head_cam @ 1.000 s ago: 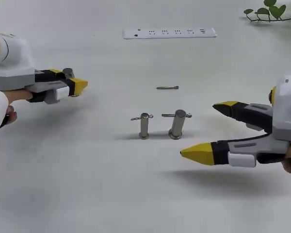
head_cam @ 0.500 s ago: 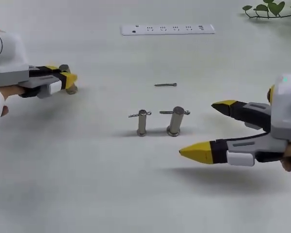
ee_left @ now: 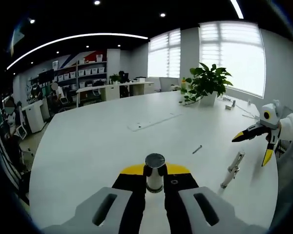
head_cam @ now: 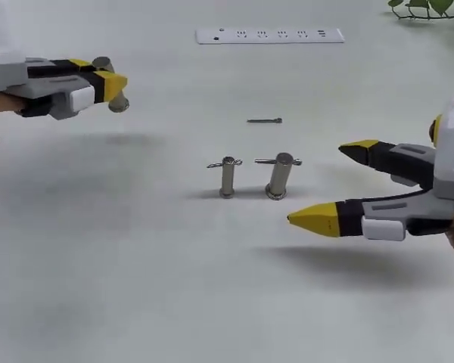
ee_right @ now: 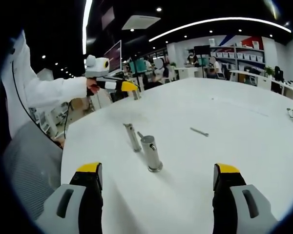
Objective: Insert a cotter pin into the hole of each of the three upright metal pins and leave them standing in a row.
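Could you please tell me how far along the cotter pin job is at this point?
Done: two metal pins stand side by side, each with a cotter pin through it. In hand: the left gripper is shut on the third metal pin; the right gripper is open. Left: stand that pin in the row and fit the loose cotter pin.

First up, the left hand-held gripper (head_cam: 115, 85): yellow tips, black just behind them, then a grey body carrying a small white rounded block. Now the right hand-held gripper (head_cam: 315, 184), same livery: pointed yellow tips, black mid-sections, grey shells, another white block on the side. From its own camera, each grey shell shows a dark oval slot. And the person's sleeve (ee_right: 53, 90): white, long, loose, possibly a lab coat, though the fisheye blurs it.
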